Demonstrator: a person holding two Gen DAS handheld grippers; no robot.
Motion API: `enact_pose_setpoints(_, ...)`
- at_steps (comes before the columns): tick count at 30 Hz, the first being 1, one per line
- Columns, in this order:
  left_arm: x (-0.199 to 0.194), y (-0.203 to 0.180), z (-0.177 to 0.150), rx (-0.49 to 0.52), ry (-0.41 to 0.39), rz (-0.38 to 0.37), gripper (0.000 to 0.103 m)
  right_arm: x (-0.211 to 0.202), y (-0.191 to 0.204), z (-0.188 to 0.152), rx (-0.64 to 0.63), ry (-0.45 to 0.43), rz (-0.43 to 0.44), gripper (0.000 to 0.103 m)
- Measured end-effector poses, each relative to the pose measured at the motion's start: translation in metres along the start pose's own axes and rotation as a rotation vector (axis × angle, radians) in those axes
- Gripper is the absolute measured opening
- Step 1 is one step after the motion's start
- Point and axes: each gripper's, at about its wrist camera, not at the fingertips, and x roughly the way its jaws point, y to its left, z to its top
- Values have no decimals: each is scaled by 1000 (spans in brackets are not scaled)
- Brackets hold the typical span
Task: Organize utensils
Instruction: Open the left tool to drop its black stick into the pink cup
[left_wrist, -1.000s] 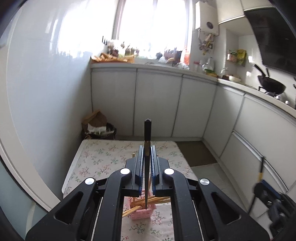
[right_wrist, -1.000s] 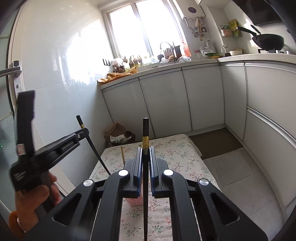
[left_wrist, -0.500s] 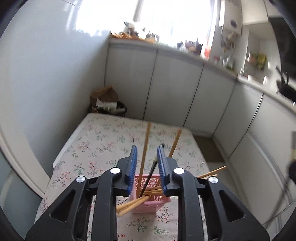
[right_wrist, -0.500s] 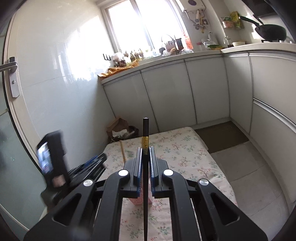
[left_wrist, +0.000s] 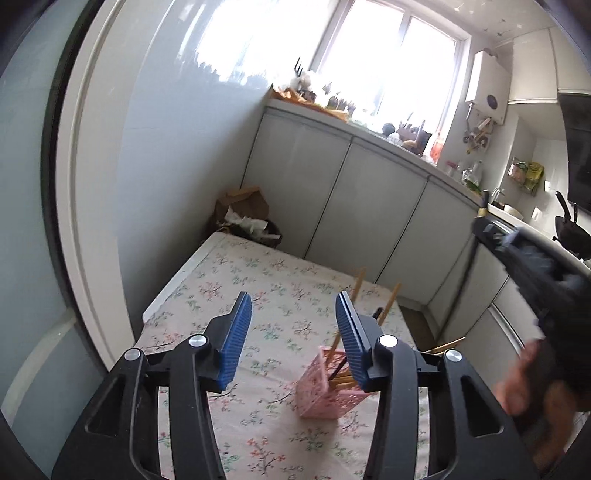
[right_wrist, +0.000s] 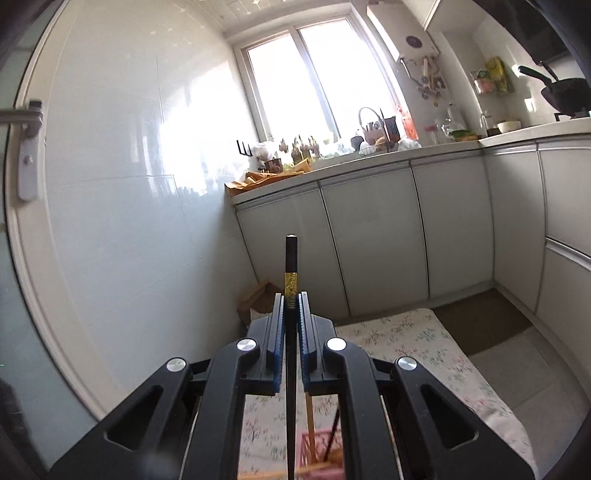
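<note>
On the floral tablecloth (left_wrist: 266, 288) stands a pink slotted basket (left_wrist: 325, 395) with several wooden chopsticks (left_wrist: 357, 282) and one black chopstick (left_wrist: 376, 314) leaning in it. My left gripper (left_wrist: 293, 332) hovers just left of and above the basket, its jaws opening with nothing between the blue pads (left_wrist: 236, 339). My right gripper (right_wrist: 291, 308) is shut on a black chopstick with a gold band (right_wrist: 291, 266), held upright. The basket (right_wrist: 325, 448) shows low beneath it. From the left wrist view the right gripper (left_wrist: 484, 227) appears blurred at the right, with a hand (left_wrist: 528, 384) on its grip.
A bin stuffed with cardboard and paper (left_wrist: 251, 218) sits in the corner behind the table. Grey cabinets (right_wrist: 369, 236) run along the back and right under a cluttered counter. A tiled wall (right_wrist: 129, 221) bounds the left. Bare floor (right_wrist: 524, 354) lies right of the table.
My left gripper let go of its black chopstick, which now stands in the basket, then opened and swung left. My right gripper carried its chopstick over toward the basket.
</note>
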Motion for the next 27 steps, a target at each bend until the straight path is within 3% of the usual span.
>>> enact_pose_setpoints(4, -11, 16, 7, -22, -26, 17, 45, 17, -2, -26, -29, -8, -26, 9)
enact_pose_setpoints(7, -23, 21, 14, -33, -57, 19, 46, 14, -2, -32, -40, -5, -36, 17)
enact_pose_setpoints(8, -26, 22, 16, -37, -68, 17, 47, 9, -1, -30, -45, -5, -36, 26)
enact_pose_setpoints(9, -31, 21, 17, -40, -78, 11, 49, 4, 1, -28, -53, -8, -38, 28)
enact_pose_setpoints(13, -40, 11, 22, -31, -91, -16, 54, -27, 3, -10, -82, -14, -58, 28)
enact_pose_setpoints(15, -47, 4, 22, -15, -108, -17, 60, -43, -1, -4, -80, -18, -72, 34)
enact_pose_setpoints(20, -62, 0, 26, -23, -123, -42, 63, -83, -19, 3, -49, 17, -91, 39)
enact_pose_setpoints(22, -70, -2, 26, -24, -136, -49, 70, -94, -22, 4, -62, 17, -104, 40)
enact_pose_setpoints(24, -77, -6, 26, -13, -157, -49, 71, -95, -19, 1, -114, 63, -113, 46)
enact_pose_setpoints(27, -80, -10, 30, 2, -149, -59, 71, -83, -14, -20, -212, 222, -128, 47)
